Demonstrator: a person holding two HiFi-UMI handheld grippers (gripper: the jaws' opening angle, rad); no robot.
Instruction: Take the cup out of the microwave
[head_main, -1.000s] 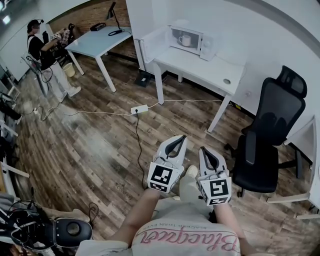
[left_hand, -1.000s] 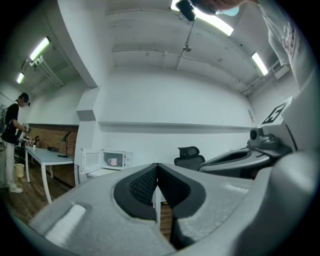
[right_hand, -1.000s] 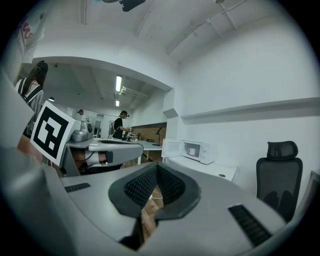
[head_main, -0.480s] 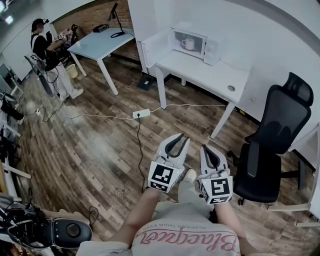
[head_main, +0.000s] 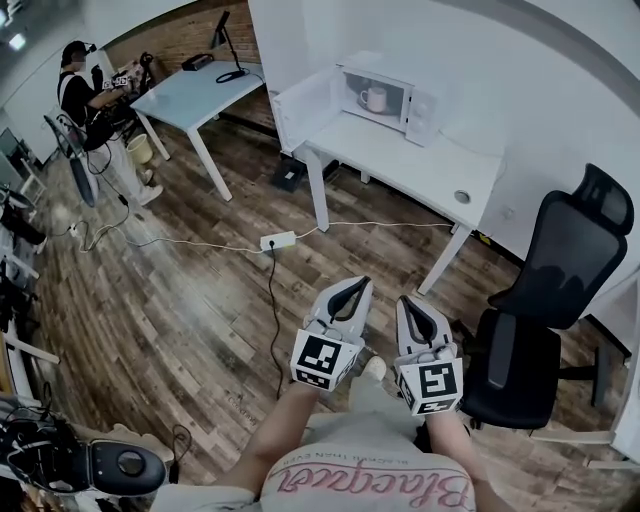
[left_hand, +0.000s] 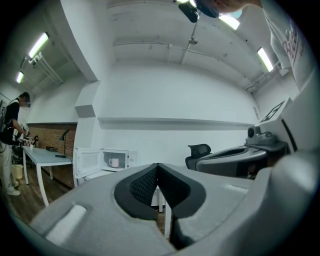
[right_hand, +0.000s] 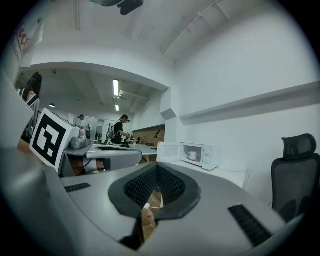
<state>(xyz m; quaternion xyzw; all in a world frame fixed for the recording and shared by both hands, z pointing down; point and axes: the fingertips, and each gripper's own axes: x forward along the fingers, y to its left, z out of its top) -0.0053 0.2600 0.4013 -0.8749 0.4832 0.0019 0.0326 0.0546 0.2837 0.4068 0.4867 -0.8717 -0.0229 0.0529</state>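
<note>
A white cup (head_main: 374, 98) stands inside the white microwave (head_main: 398, 78), whose door (head_main: 300, 103) hangs open to the left, on the white desk (head_main: 420, 155) far ahead. My left gripper (head_main: 360, 283) and right gripper (head_main: 405, 300) are held side by side low over the wooden floor, a long way short of the desk. Both point level toward it. In the left gripper view the cup (left_hand: 114, 162) shows small beyond the left gripper (left_hand: 158, 167). Its jaws have just been closing, with nothing between them, and it is shut. The right gripper (right_hand: 157, 167) is shut and empty, with the cup (right_hand: 192, 155) far off.
A black office chair (head_main: 550, 300) stands at the right, close to the desk's end. A power strip (head_main: 277, 241) and its cables lie on the floor between me and the desk. A pale blue table (head_main: 195, 85) and a person (head_main: 85, 95) are at the far left.
Both grippers have travelled with the person across the floor toward the desk. The power strip now lies nearer to them in the head view. Neither gripper holds anything.
</note>
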